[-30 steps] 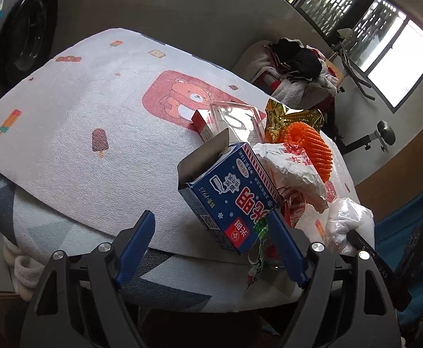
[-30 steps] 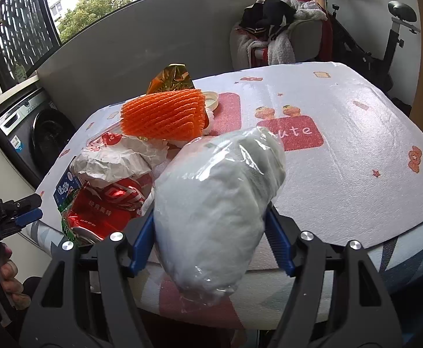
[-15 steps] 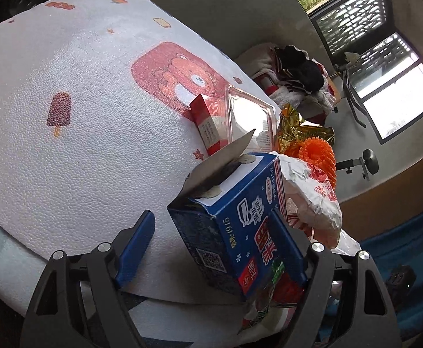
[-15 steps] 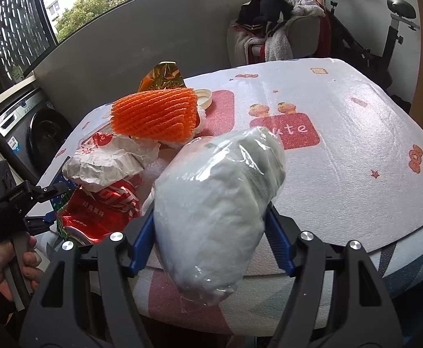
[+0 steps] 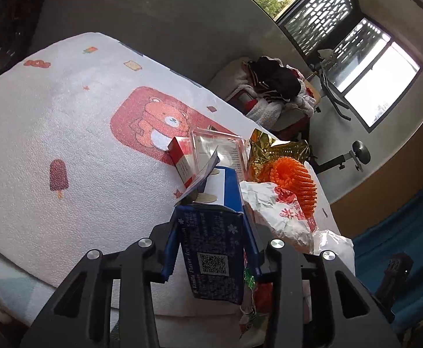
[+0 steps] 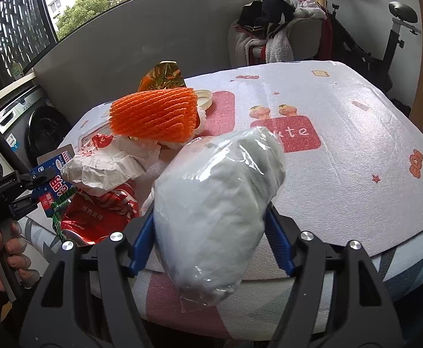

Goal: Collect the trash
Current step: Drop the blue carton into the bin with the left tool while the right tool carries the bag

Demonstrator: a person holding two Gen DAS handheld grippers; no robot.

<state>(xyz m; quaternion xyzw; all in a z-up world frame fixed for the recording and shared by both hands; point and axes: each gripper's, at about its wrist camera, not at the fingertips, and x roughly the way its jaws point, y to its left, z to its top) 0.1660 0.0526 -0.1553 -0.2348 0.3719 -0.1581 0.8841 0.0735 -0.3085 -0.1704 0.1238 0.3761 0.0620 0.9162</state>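
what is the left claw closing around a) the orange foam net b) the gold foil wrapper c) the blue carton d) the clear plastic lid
c: in the left wrist view the blue carton sits between the fingers of the left claw, whose jaws are closing on its sides; the orange foam net lies further back in the pile.
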